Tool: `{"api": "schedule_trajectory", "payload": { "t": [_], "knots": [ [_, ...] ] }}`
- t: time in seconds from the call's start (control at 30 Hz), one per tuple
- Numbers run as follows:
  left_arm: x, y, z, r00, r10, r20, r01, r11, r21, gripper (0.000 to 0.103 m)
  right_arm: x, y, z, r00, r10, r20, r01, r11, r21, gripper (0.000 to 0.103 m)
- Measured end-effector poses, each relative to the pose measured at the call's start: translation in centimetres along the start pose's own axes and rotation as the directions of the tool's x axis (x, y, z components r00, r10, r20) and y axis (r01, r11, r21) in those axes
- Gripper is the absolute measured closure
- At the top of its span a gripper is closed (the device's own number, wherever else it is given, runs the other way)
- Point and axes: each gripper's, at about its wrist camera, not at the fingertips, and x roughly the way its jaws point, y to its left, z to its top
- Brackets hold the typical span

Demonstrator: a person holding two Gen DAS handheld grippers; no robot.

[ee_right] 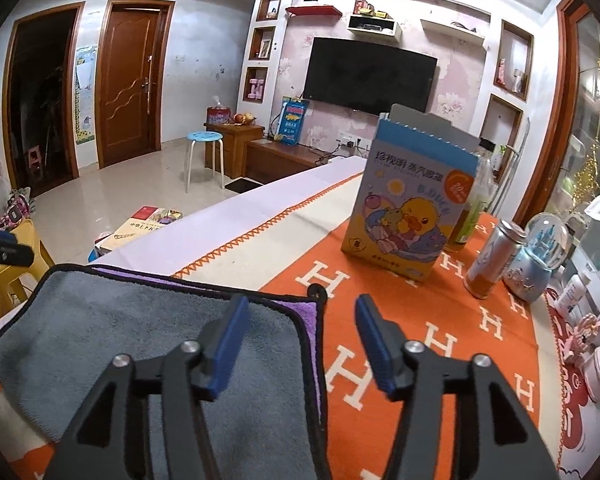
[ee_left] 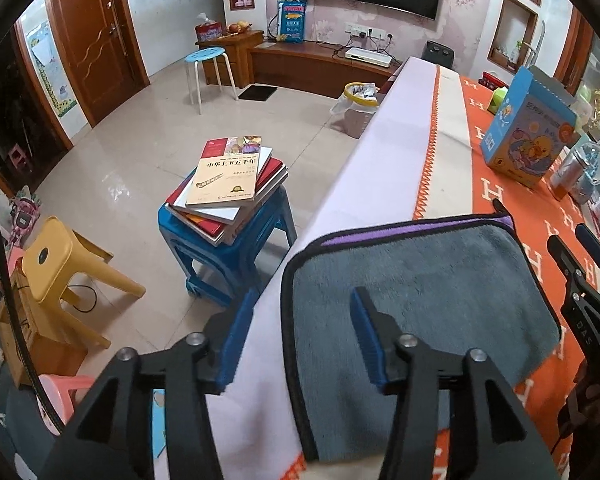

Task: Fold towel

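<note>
A grey towel (ee_left: 432, 284) with a black hem and a purple underside lies folded flat on the orange tablecloth near the table's near edge. It also shows in the right wrist view (ee_right: 132, 320). My left gripper (ee_left: 304, 312) is open and empty, its jaws straddling the towel's left edge above the table edge. My right gripper (ee_right: 300, 320) is open and empty, its jaws straddling the towel's right edge; it shows at the right of the left wrist view (ee_left: 584, 264).
A blue duck-print box (ee_right: 412, 200) stands on the tablecloth (ee_right: 440, 340) beyond the towel, with a can (ee_right: 492, 260), a snow globe (ee_right: 540, 256) and small jars to the right. Left of the table, books (ee_left: 228, 180) lie on a blue stool (ee_left: 228, 256) beside a yellow stool (ee_left: 56, 264).
</note>
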Motion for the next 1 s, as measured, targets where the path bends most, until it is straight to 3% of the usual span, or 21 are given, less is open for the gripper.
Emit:
{"api": "schedule_trajectory", "payload": {
  "t": [0.13, 0.27, 0.57, 0.8, 1.0],
  "knots": [
    [-1.3, 0.4, -1.1, 1.000, -0.015, -0.017, 0.015, 1.000, -0.005, 0.049, -1.6, -0.1, -0.2, 1.000, 0.003, -0.011, -0.003, 1.000, -0.003, 0.043],
    [-2.3, 0.8, -2.5, 0.999, -0.035, -0.039, 0.034, 0.999, -0.019, 0.039, -3.3, 0.1, -0.7, 1.000, -0.003, -0.028, 0.003, 1.000, 0.007, 0.037],
    [-4.8, 2.2, -6.8, 0.995, -0.047, -0.083, 0.048, 0.999, 0.013, 0.038, -7.9, 0.8, -1.9, 0.989, -0.052, -0.137, 0.061, 0.996, 0.064, 0.029],
    [-8.0, 5.4, -10.2, 0.991, -0.077, -0.111, 0.081, 0.996, 0.032, 0.037, -12.2, 2.0, -4.3, 0.971, -0.077, -0.225, 0.123, 0.973, 0.196, 0.015],
    [-10.7, 6.9, -12.3, 0.988, -0.093, -0.120, 0.105, 0.990, 0.098, 0.024, -16.4, 2.9, -7.0, 0.953, -0.082, -0.291, 0.182, 0.924, 0.337, 0.009]
  ]
}}
